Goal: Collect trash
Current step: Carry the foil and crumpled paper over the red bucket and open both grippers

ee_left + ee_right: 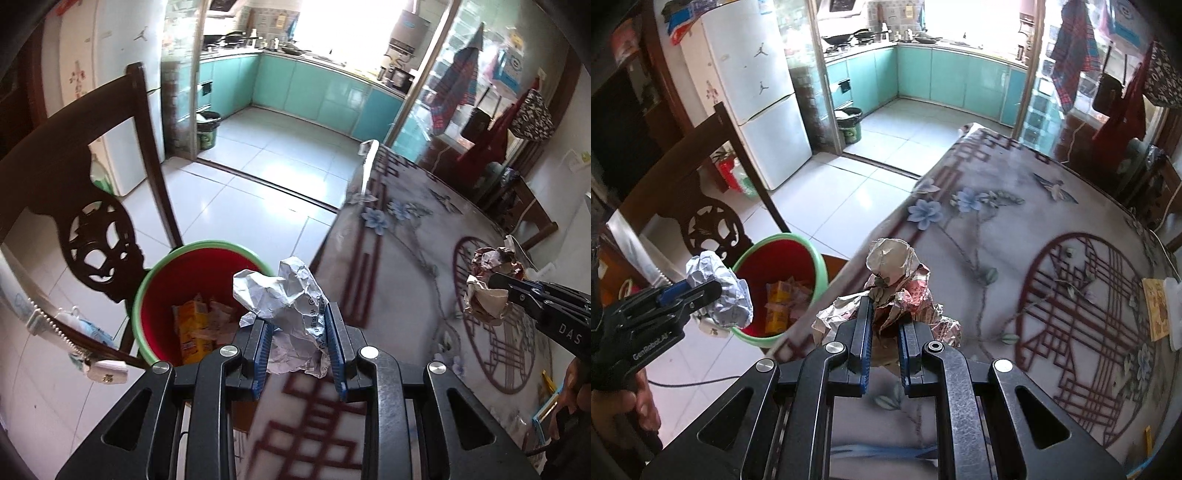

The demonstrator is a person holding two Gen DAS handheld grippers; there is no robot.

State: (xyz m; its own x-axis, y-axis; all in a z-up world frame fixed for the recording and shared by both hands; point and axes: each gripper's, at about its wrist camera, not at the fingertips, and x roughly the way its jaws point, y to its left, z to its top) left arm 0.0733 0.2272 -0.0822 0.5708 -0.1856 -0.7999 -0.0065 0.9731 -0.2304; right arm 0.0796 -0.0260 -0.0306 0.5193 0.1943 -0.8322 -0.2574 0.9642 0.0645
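We hold a white crumpled paper wad pinched in the left gripper at the rim of the red bin, nearer it than the right gripper, which clamps a brownish wad over the table.

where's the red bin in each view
Left wrist: red bin sits lower left of centre, just left of the white paper wad.
Right wrist: red bin lies left of centre, beside the table edge.
Shared landmark: the carved chair back right behind it.
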